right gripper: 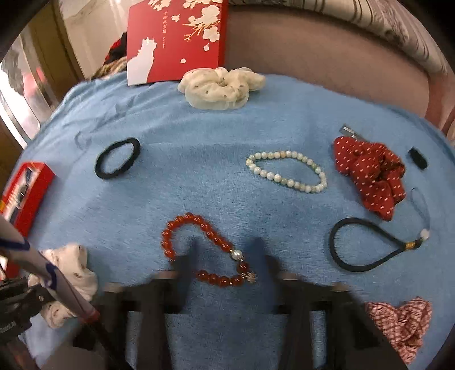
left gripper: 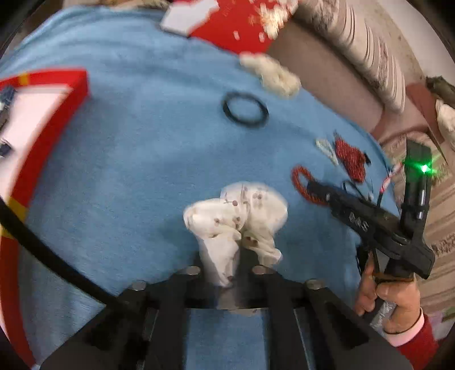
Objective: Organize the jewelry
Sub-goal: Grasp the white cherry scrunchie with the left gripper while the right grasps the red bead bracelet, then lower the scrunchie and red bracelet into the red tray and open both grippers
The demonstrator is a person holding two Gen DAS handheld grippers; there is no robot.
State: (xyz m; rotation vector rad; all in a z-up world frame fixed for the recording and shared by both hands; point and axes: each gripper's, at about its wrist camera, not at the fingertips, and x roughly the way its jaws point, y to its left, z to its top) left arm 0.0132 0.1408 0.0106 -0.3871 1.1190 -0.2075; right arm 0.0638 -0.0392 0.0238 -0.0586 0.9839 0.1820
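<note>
From my remote seat it looked like a home, a living room or bedroom. The work surface was a soft blue towel [right gripper: 199, 170] spread over it, backed by a mauve upholstered couch or headboard [right gripper: 312, 51] with a striped cushion [right gripper: 398, 25] above. A red gift box with blossoms and a white cat [right gripper: 176, 37] stood at the back, and a wooden door frame [right gripper: 57, 37] showed on the left.
</note>
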